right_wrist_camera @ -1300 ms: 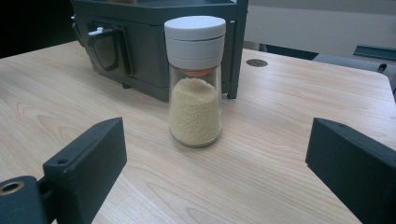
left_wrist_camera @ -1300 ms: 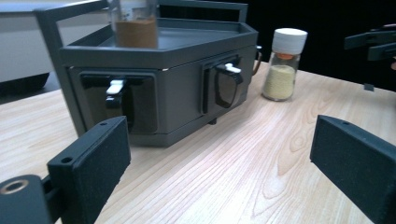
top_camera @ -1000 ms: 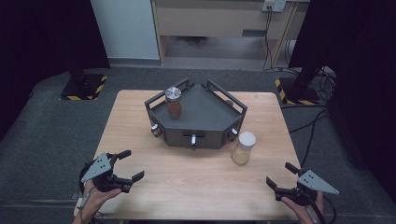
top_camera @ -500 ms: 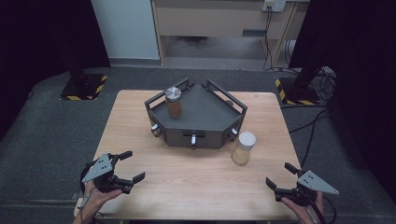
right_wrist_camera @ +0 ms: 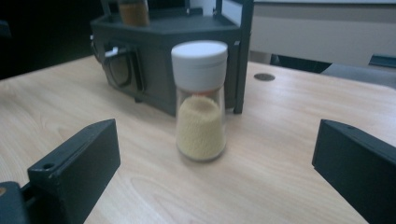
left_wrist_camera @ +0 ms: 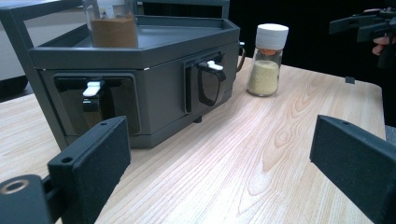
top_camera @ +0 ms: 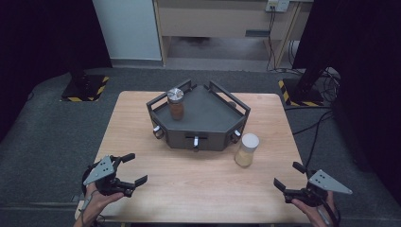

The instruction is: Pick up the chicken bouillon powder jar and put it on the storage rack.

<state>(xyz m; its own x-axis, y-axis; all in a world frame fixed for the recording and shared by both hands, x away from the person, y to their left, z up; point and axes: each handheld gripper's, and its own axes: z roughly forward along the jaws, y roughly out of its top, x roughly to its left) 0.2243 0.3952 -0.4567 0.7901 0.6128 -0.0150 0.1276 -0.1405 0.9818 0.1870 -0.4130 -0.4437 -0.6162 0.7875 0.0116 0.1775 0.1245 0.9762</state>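
A dark grey angular rack stands mid-table with hooks on its front faces. On its top left corner stands a silver-capped jar of brown spice. A white-capped jar of yellow grains stands on the table by the rack's right front corner, also seen in the right gripper view and the left gripper view. My left gripper hovers open at the table's front left. My right gripper hovers open at the front right, aimed at the yellow jar, well short of it.
The wooden table has bare room across its front between the grippers. Grey carpet surrounds it, with a cabinet and cables at the back. Black stand bases with yellow stripes sit on the floor behind the table.
The left gripper has drifted slightly; the right gripper and both jars hold still.
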